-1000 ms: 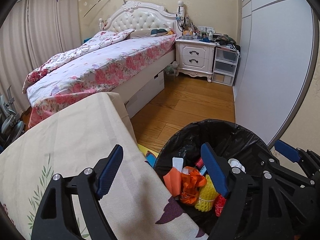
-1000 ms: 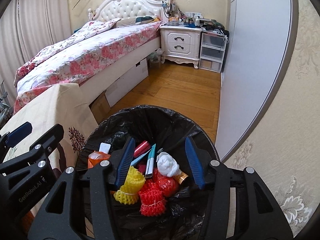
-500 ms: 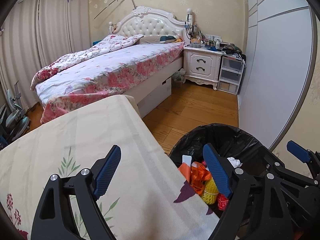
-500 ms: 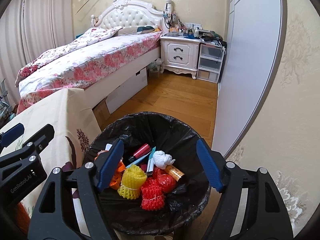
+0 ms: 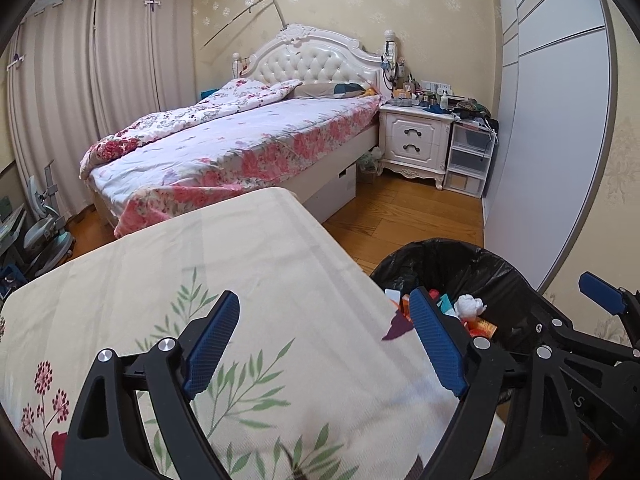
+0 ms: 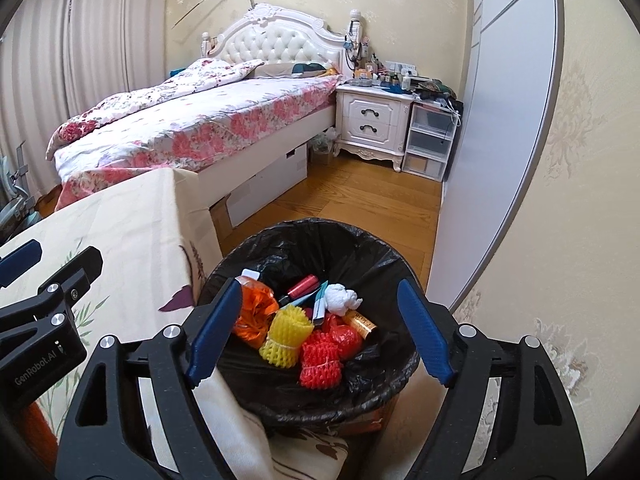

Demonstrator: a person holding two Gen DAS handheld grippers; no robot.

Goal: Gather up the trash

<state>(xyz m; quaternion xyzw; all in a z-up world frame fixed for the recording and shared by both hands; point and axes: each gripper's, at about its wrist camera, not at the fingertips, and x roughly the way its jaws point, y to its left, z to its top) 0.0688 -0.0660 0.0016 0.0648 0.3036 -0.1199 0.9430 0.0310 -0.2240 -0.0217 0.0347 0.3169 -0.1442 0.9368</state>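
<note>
A desk point(image 5: 240, 280) covered by a cream cloth point(image 5: 132, 308) printed with leaves and flowers lies beneath the left tool point(image 5: 324, 344). On the wooden floor point(image 6: 360, 200), below the right tool point(image 6: 320, 332), stands a bin point(image 6: 280, 248) lined with a black bag.

Both black plastic grippers, left point(image 5: 324, 344) and right point(image 6: 320, 332), carry ribbed blue fingers point(image 6: 216, 332), silver screws and white "GenRobot.AI" lettering.

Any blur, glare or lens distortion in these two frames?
Left wrist: fisheye bends the wardrobe edge; nearest tablecloth print looks soft. Right wrist: same bowing, dark corner vignette, bin contents sharp; no glare in either.
</note>
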